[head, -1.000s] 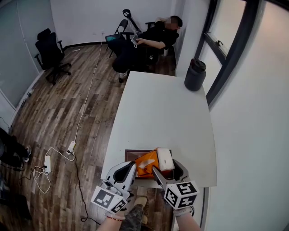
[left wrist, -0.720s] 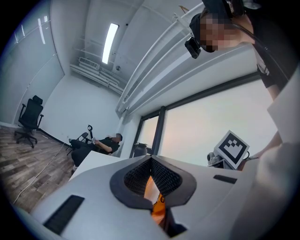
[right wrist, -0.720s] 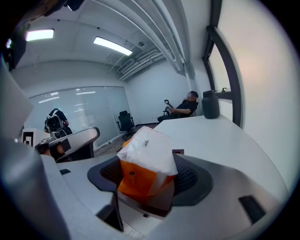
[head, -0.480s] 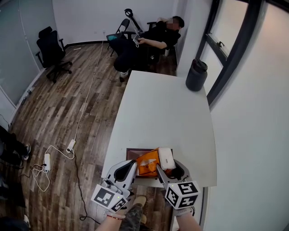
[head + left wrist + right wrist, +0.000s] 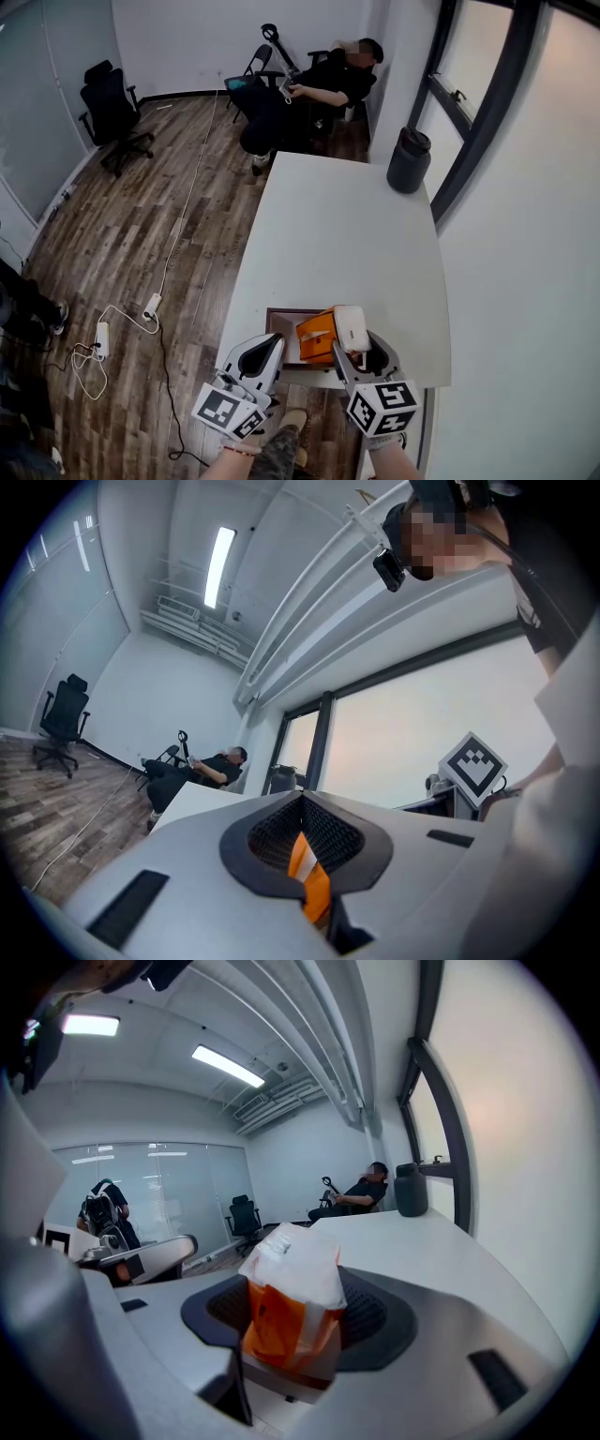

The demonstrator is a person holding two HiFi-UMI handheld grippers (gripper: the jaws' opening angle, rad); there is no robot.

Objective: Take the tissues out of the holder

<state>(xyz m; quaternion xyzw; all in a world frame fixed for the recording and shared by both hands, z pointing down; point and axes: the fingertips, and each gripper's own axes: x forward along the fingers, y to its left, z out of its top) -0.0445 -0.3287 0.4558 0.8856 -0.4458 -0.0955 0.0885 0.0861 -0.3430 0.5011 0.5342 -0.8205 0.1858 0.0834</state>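
Judging by how things lie, the job is partly done: the orange-and-white plastic-wrapped tissue pack point(image 5: 319, 339) stands tilted up, most of it risen above the dark brown rectangular holder point(image 5: 281, 317), though its lower end looks to be inside or just over the holder's rim, so it has not yet come clear. The holder sits at the near edge of the white desk point(image 5: 347, 234), low in the centre of the head view. What seems left is to draw the pack fully free and set it down apart from the holder. The right claw point(image 5: 295, 1321) has just been closing, and the pack now fills the space between its pads, so it reads as grasping the pack by the white upper part. The left claw point(image 5: 305, 855) is clenched almost together, a thin orange-and-white sliver pinched in the narrow gap, most likely an edge of the same wrapper. Both claws reach in from the bottom of the head view, the left from lower left, the right from lower right, converging on the pack with their marker cubes toward the person.
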